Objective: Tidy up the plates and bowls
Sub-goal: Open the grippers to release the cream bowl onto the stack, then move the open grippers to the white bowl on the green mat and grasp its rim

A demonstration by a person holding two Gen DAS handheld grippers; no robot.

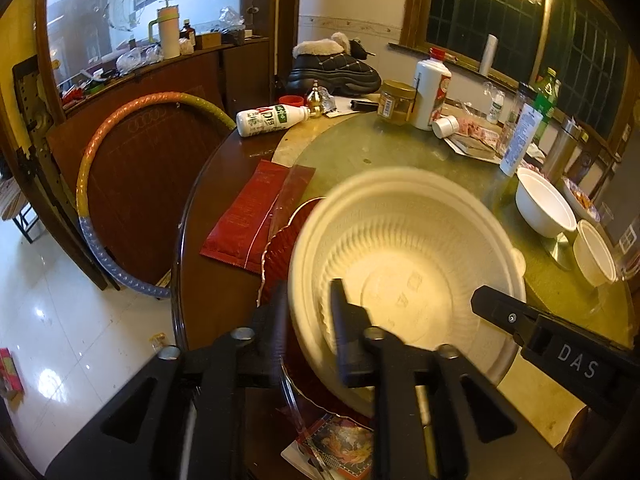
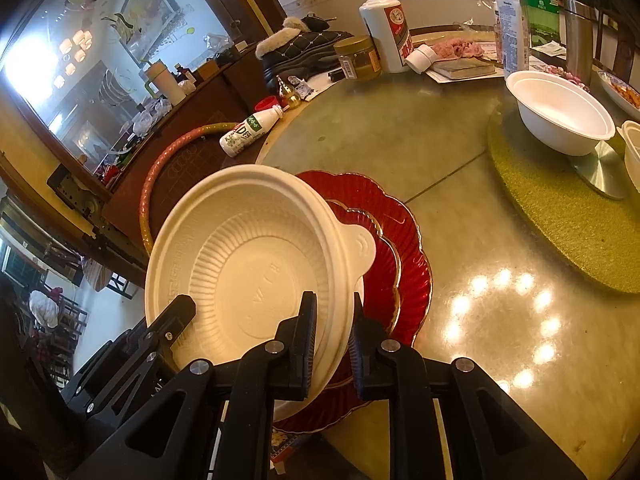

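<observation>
At the near table edge: a cream ribbed disposable bowl (image 2: 256,256) sits tilted on stacked red scalloped plates (image 2: 404,248).
Left gripper (image 1: 310,320): jaws straddle the bowl's rim at 9 o'clock, one finger (image 1: 346,320) inside, one outside; slightly parted, not clearly pressing.
Right gripper (image 2: 332,340): jaws straddle the rim at 5 o'clock, narrowly parted, with a gap visible beside the outer pad.
Beside, 10 o'clock: red packet (image 1: 244,216) lying flat, near the plates.
Open room: bare glass table top (image 2: 400,136) from 12 to 2 o'clock.
Farther, 2 o'clock: white bowl (image 2: 560,116) on the green turntable mat (image 2: 560,216); another white cup (image 1: 594,252) just beside it.
Far, 12 o'clock: toppled milk bottle (image 1: 272,118), jar (image 1: 396,102), white liquor bottle (image 1: 430,92), fur-lined boot (image 1: 336,66).
Edge: table rim curves off at 8 o'clock, hula hoop (image 1: 104,160) beyond.
</observation>
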